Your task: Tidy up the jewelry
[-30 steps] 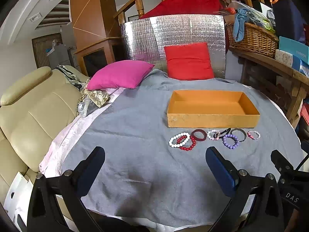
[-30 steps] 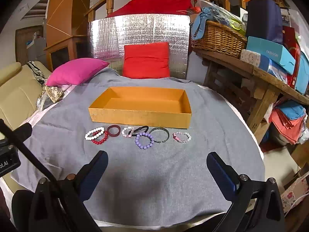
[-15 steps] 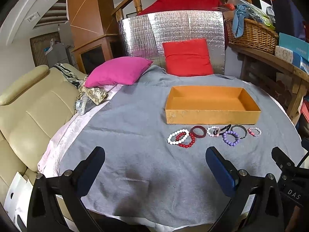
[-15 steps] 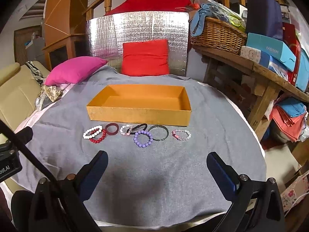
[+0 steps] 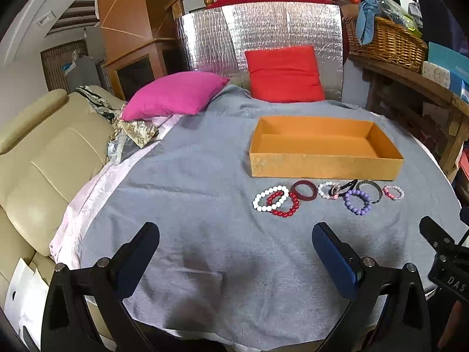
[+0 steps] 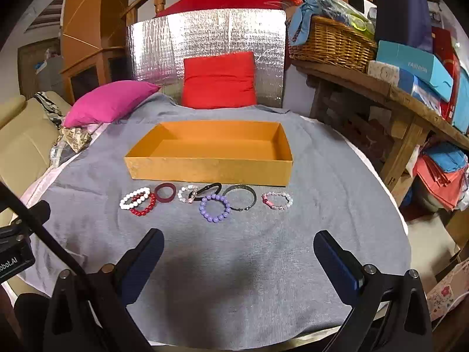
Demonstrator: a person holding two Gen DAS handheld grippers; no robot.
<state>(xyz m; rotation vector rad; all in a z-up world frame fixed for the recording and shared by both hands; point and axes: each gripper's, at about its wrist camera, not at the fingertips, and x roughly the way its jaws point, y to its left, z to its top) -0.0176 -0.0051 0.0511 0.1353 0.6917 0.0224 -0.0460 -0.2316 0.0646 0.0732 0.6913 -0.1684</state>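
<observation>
An empty orange box (image 5: 322,168) (image 6: 205,170) sits on the grey cloth. In front of it lies a row of bracelets: white bead (image 5: 270,198) (image 6: 134,198), red bead (image 5: 288,209) (image 6: 145,209), dark red bangle (image 5: 304,190) (image 6: 165,192), clear-pink bead (image 5: 328,190) (image 6: 185,193), purple bead (image 5: 357,202) (image 6: 214,208), dark bangle (image 5: 370,191) (image 6: 239,197), pink bead (image 5: 394,192) (image 6: 278,200). My left gripper (image 5: 236,246) is open and empty, short of the white and red bracelets. My right gripper (image 6: 239,249) is open and empty, short of the purple bracelet.
A pink cushion (image 5: 176,95) and a red cushion (image 5: 284,73) lie at the table's far edge against a silver foil panel (image 6: 205,35). A beige sofa (image 5: 44,158) is on the left. A wooden shelf (image 6: 381,88) with a wicker basket (image 6: 331,42) stands on the right.
Both grippers have moved slightly forward toward the bracelets and box. Both stay open and empty; nothing on the table has moved.
</observation>
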